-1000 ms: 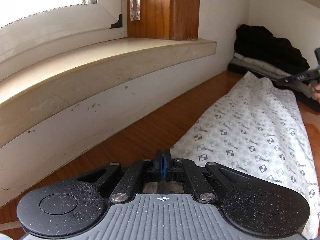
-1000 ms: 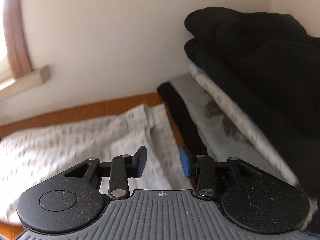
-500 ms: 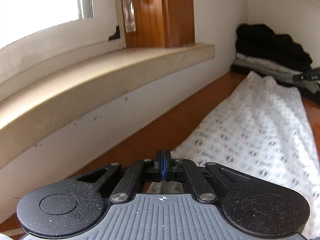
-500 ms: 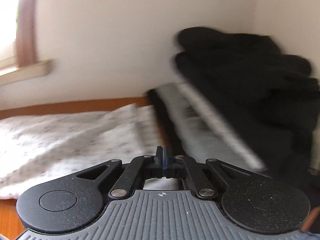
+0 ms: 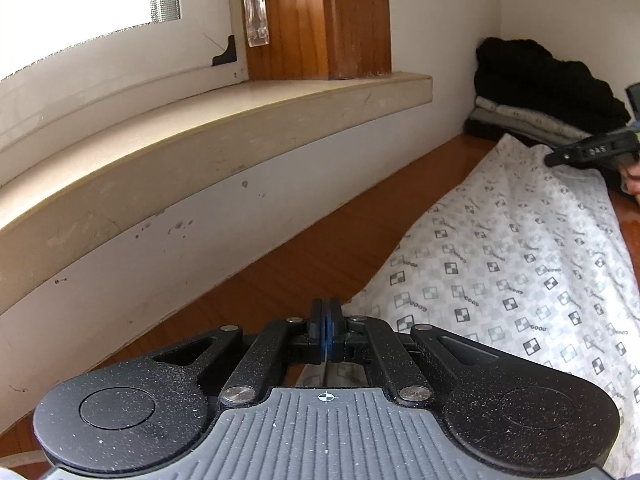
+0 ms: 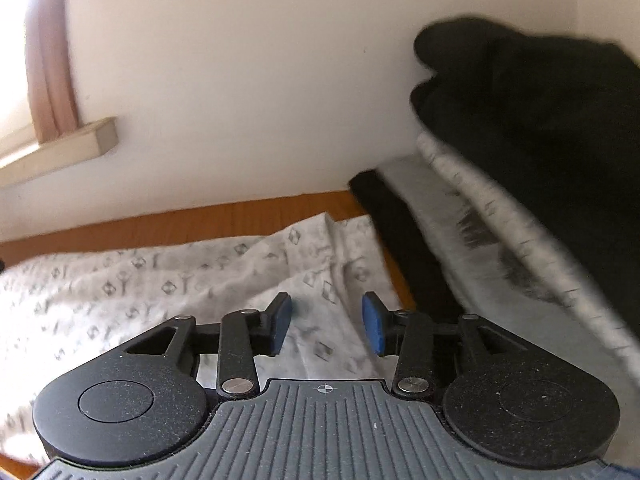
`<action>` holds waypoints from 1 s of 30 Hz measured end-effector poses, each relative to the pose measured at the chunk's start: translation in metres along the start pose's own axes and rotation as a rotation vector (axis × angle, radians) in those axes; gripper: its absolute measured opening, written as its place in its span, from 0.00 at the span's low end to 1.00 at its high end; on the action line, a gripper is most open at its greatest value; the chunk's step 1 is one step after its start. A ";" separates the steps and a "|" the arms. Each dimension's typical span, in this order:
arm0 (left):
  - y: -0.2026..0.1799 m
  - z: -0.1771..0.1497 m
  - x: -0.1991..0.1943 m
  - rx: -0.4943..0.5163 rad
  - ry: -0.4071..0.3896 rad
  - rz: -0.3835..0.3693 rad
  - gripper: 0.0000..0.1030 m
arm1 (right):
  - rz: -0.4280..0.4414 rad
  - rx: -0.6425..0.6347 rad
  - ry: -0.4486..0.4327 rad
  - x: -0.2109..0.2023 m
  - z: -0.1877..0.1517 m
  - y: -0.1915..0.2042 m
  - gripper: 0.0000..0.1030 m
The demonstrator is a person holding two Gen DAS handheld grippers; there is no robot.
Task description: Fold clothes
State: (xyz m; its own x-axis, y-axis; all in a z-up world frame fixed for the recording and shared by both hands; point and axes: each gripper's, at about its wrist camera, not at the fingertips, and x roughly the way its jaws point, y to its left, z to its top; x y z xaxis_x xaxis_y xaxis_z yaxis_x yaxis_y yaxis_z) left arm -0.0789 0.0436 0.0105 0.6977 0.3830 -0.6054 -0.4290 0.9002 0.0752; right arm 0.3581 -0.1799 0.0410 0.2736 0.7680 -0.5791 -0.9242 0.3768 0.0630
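Note:
A white garment with a small grey check print (image 5: 512,264) lies folded lengthwise on the wooden table (image 5: 304,264). My left gripper (image 5: 326,330) is shut at the garment's near corner; cloth shows just under the closed pads, apparently pinched. My right gripper (image 6: 326,326) is open over the garment's far end (image 6: 200,280), pads apart and empty. The right gripper also shows in the left wrist view (image 5: 588,150), at the far end of the cloth.
A stack of folded clothes, black on top of grey and white (image 6: 520,160), sits in the corner beyond the garment; it also shows in the left wrist view (image 5: 540,88). A beige window sill (image 5: 200,152) and white wall run along the table's left side.
My right gripper was open, shut half a second ago, and is open again over the garment's far end. My left gripper stayed shut at the near corner, shifting slightly.

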 end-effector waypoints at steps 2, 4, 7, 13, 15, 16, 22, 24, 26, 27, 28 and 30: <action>0.000 0.000 0.000 -0.001 0.000 -0.001 0.01 | 0.005 -0.035 -0.006 0.000 -0.001 0.004 0.08; 0.000 0.000 0.001 0.008 0.004 -0.022 0.00 | -0.002 -0.082 -0.007 -0.007 -0.003 0.007 0.08; 0.001 0.003 -0.002 0.008 -0.015 -0.029 0.00 | -0.037 -0.080 -0.052 -0.031 0.001 0.000 0.07; -0.012 0.019 -0.006 0.024 -0.050 -0.010 0.00 | -0.134 -0.126 -0.008 -0.037 0.001 -0.005 0.08; -0.014 0.019 0.001 0.043 -0.002 -0.002 0.01 | -0.157 -0.128 0.039 -0.025 -0.002 -0.003 0.13; -0.012 0.018 0.000 0.035 -0.003 0.004 0.02 | -0.169 -0.127 0.045 -0.022 -0.004 -0.001 0.19; 0.017 0.014 -0.040 -0.012 -0.037 0.056 0.26 | -0.130 -0.113 -0.084 -0.041 -0.002 0.020 0.52; 0.032 0.008 -0.061 -0.037 -0.050 0.082 0.26 | -0.063 -0.084 -0.088 -0.043 0.000 0.027 0.58; 0.048 -0.002 -0.082 -0.063 -0.053 0.111 0.30 | 0.002 -0.077 -0.056 -0.036 -0.004 0.038 0.64; 0.056 -0.008 -0.093 -0.073 -0.054 0.124 0.34 | 0.023 -0.083 -0.037 -0.031 -0.006 0.043 0.64; 0.063 -0.016 -0.104 -0.077 -0.047 0.138 0.38 | 0.030 -0.091 -0.019 -0.025 -0.008 0.049 0.64; 0.074 -0.032 -0.123 -0.084 -0.028 0.169 0.38 | 0.032 -0.104 -0.002 -0.017 -0.012 0.055 0.64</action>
State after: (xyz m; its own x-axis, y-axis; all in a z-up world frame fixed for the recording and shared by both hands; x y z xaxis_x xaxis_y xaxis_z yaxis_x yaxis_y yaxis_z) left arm -0.2155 0.0564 0.0650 0.6268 0.5340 -0.5674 -0.5873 0.8024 0.1064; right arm 0.2991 -0.1786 0.0448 0.2442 0.7797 -0.5766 -0.9550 0.2965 -0.0035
